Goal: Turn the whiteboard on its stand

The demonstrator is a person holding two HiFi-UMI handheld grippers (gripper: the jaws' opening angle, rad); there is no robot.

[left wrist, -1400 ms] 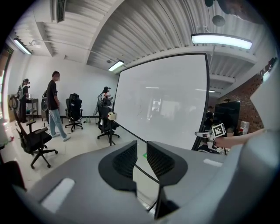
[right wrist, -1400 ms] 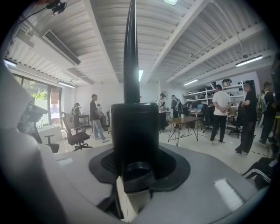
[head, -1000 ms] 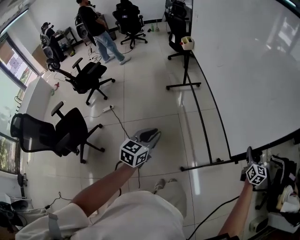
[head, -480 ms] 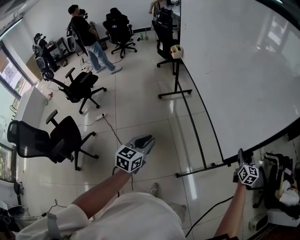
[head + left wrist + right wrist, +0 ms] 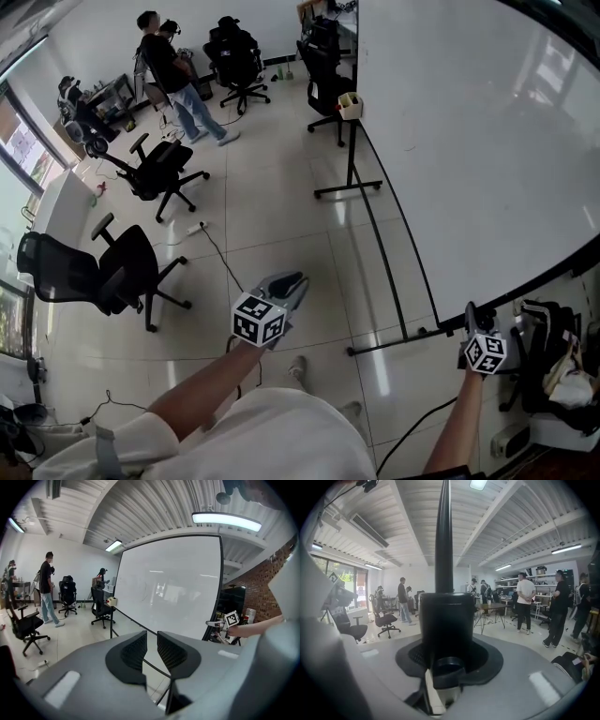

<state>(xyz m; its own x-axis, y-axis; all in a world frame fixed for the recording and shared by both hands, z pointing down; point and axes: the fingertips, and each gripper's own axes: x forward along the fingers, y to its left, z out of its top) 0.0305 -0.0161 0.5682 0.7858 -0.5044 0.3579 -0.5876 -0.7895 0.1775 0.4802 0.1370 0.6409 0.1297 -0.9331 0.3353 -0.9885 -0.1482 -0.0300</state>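
A large whiteboard (image 5: 469, 141) on a black wheeled stand (image 5: 349, 190) fills the right of the head view. My right gripper (image 5: 469, 314) is shut on the black upright post at the board's near corner. In the right gripper view that post (image 5: 443, 550) rises from between the jaws of the right gripper (image 5: 445, 653). My left gripper (image 5: 292, 279) hangs over the floor left of the board and holds nothing. In the left gripper view its pads (image 5: 133, 651) stand a narrow slit apart. The whiteboard (image 5: 173, 588) lies beyond them.
Black office chairs (image 5: 155, 164) (image 5: 94, 272) stand on the tiled floor at the left, with a power strip and cable (image 5: 197, 228) between them. People (image 5: 173, 70) stand at the back. A yellow holder (image 5: 350, 105) sits on the board's tray. Bags and clutter (image 5: 553, 366) crowd the right edge.
My right gripper, still on the post, has shifted left and down in the head view, and the board's near end came with it. My left gripper drifted slightly left.
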